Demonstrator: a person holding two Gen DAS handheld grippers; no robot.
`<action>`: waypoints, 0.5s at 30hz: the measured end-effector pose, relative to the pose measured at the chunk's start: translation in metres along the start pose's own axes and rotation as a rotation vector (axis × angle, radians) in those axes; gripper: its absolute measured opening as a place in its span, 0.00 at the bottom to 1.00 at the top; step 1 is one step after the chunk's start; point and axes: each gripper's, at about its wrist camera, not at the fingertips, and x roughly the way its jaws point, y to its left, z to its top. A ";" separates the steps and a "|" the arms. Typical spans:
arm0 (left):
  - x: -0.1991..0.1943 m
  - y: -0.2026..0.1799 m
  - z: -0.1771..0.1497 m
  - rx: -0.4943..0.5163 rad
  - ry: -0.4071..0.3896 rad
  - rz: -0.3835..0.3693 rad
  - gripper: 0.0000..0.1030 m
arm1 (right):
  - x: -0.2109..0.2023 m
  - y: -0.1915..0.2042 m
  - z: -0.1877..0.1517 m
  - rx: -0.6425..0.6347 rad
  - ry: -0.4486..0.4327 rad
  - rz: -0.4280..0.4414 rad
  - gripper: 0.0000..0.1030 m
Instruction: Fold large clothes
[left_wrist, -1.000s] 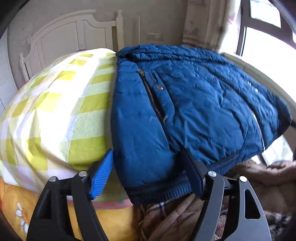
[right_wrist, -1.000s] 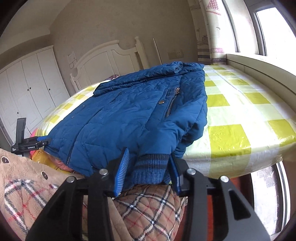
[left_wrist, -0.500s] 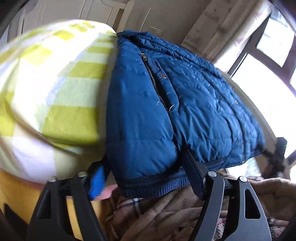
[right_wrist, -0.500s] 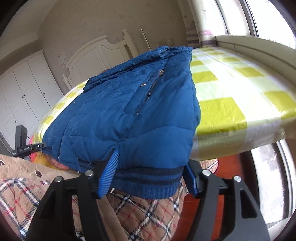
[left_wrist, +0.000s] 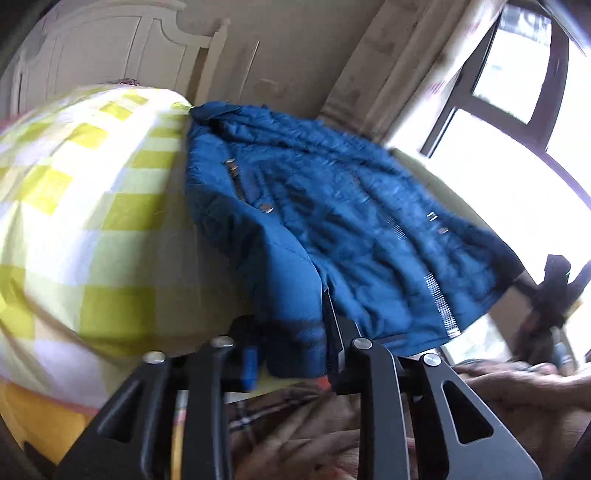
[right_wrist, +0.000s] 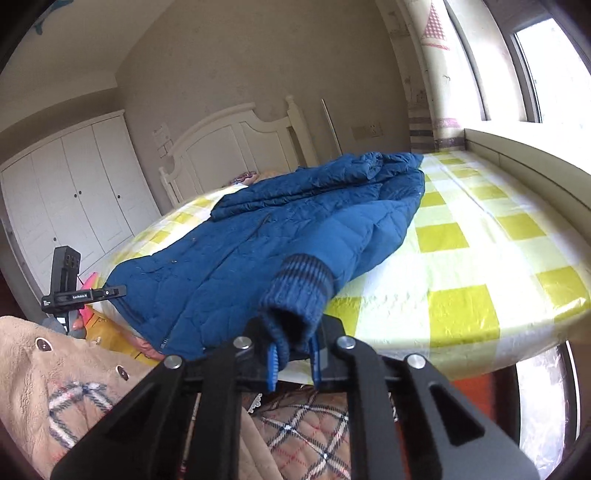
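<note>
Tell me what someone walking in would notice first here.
A big blue puffer jacket lies spread on the yellow checked bedcover. The right tool is clamped on a ribbed sleeve cuff at the bed's near edge. The left tool is closing on the other cuff.

Blue quilted jacket (right_wrist: 258, 240) spread flat on checked bedsheet (right_wrist: 461, 258); ribbed cuff (right_wrist: 295, 291) raised.
</note>
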 end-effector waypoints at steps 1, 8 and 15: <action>0.004 -0.002 -0.003 0.010 0.021 0.035 0.27 | 0.001 -0.001 -0.002 0.001 0.017 -0.014 0.13; 0.007 0.002 -0.006 0.013 0.014 0.083 0.56 | 0.010 -0.012 -0.010 0.043 0.063 -0.059 0.37; 0.004 0.011 -0.002 -0.060 0.016 -0.058 0.19 | 0.013 -0.005 -0.013 0.038 0.008 -0.003 0.12</action>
